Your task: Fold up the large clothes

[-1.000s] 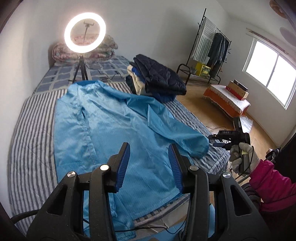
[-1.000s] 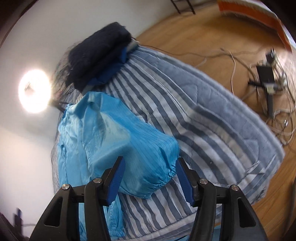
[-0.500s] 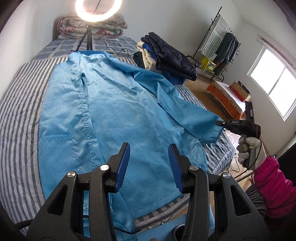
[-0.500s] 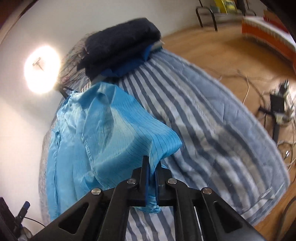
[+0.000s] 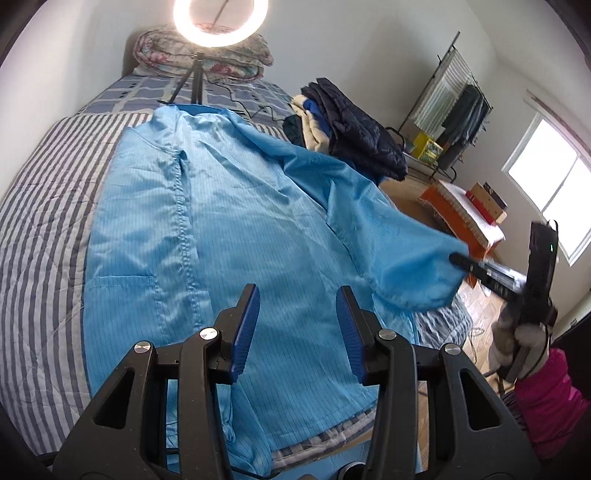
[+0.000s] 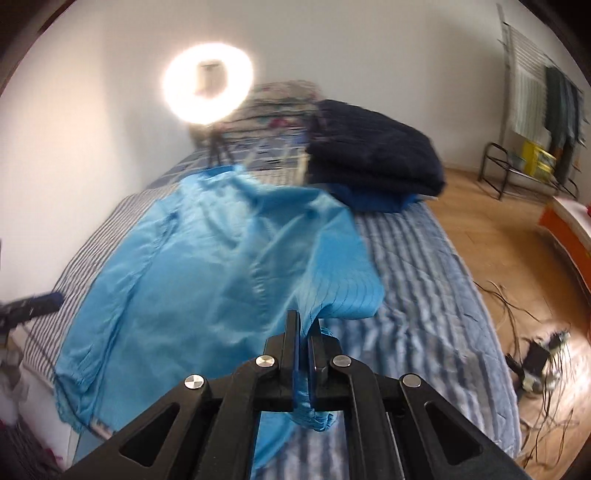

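A large light-blue coat (image 5: 229, 236) lies spread on the striped bed (image 5: 44, 206), collar toward the far end. My left gripper (image 5: 297, 325) hovers open over the coat's lower front with nothing between its blue pads. In the left wrist view my right gripper (image 5: 458, 258) sits at the right, shut on the cuff of the coat's right sleeve (image 5: 402, 258), which hangs lifted above the bed. The right wrist view shows that gripper (image 6: 303, 325) pinching the sleeve cuff (image 6: 314, 410), the blue coat (image 6: 207, 258) stretching away behind it.
A stack of folded dark clothes (image 5: 354, 136) sits on the bed's far right. A ring light (image 5: 220, 22) on a tripod stands at the head of the bed. Right of the bed are wood floor, cables (image 6: 535, 354), an orange bench (image 5: 461, 221) and a clothes rack (image 5: 454, 110).
My right gripper closed on the sleeve cuff, then lifted and carried it leftward over the bed while rolling. My left gripper sank closer to the coat and stayed open.
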Available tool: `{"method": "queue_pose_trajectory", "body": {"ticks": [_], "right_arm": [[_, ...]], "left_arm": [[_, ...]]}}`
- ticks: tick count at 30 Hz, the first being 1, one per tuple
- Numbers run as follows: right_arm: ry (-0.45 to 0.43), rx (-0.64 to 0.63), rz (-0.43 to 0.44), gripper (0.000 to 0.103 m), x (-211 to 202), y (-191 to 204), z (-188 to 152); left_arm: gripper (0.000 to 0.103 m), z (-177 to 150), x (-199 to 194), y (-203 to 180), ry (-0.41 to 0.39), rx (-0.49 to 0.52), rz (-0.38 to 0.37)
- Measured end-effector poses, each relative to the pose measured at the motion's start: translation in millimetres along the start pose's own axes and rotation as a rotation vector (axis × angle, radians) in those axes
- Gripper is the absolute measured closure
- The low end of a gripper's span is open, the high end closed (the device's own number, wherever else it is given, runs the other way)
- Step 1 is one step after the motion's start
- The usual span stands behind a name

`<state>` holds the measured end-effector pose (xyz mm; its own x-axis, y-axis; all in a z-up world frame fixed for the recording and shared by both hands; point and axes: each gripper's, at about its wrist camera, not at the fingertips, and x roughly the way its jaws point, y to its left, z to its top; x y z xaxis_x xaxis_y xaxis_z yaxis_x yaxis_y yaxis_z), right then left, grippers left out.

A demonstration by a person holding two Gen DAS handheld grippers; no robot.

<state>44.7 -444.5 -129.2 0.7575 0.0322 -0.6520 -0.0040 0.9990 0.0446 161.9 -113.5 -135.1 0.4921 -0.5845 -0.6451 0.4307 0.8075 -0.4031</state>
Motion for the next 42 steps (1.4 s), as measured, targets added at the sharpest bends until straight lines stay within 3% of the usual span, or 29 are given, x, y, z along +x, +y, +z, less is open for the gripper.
{"method": "queue_pose_trajectory", "body": {"ticks": [5, 13, 17, 20, 21, 23, 25, 28, 31, 36, 40, 42], "right_arm": [[0.046, -0.156, 0.092, 0.103, 16.0, 55.1, -17.0], [0.235, -0.439, 0.264, 0.103, 42.5, 142.7, -74.4], [0.339, -0.514, 0.343, 0.103, 49.0, 154.8, -102.0], [0.362, -0.537, 0.370, 0.102, 44.3, 150.9, -113.5], [0.359, -0.532, 0.374, 0.101, 41.3, 148.2, -113.6], [0.348, -0.501, 0.394, 0.080, 33.7, 139.5, -111.4], [0.322, -0.448, 0.443, 0.070, 24.5, 130.2, -102.3], [0.262, -0.313, 0.554, 0.066, 2.7, 101.5, -86.0], [0.212, -0.180, 0.529, 0.053, -3.2, 67.9, -75.4], [0.307, 0.047, 0.411, 0.053, 36.5, 18.5, -78.6], [0.358, 0.137, 0.437, 0.053, 64.1, 7.9, -81.5], [0.366, 0.156, 0.434, 0.053, 72.3, 7.1, -80.9]], "left_arm": [[0.059, 7.4, -8.8, 16.2, -0.032, -0.061, 0.015], [0.059, 7.2, -8.2, 32.6, -0.027, -0.110, 0.036], [0.059, -0.5, 2.0, 35.6, 0.019, -0.127, 0.029], [0.059, -6.2, 11.5, 33.1, 0.055, -0.127, 0.020], [0.059, -8.4, 16.1, 31.5, 0.072, -0.128, 0.013], [0.059, -12.2, 23.4, 27.6, 0.101, -0.135, -0.009], [0.055, -15.8, 31.2, 21.5, 0.131, -0.132, -0.027], [0.052, -21.0, 40.7, 7.2, 0.156, -0.099, -0.039], [0.049, -28.1, 53.2, -9.2, 0.186, -0.077, -0.056], [0.046, -43.6, 76.4, -54.8, 0.245, 0.056, -0.052], [0.046, -52.4, 89.4, -79.8, 0.271, 0.138, -0.029], [0.046, -54.4, 99.6, -88.1, 0.280, 0.186, 0.017]]}}
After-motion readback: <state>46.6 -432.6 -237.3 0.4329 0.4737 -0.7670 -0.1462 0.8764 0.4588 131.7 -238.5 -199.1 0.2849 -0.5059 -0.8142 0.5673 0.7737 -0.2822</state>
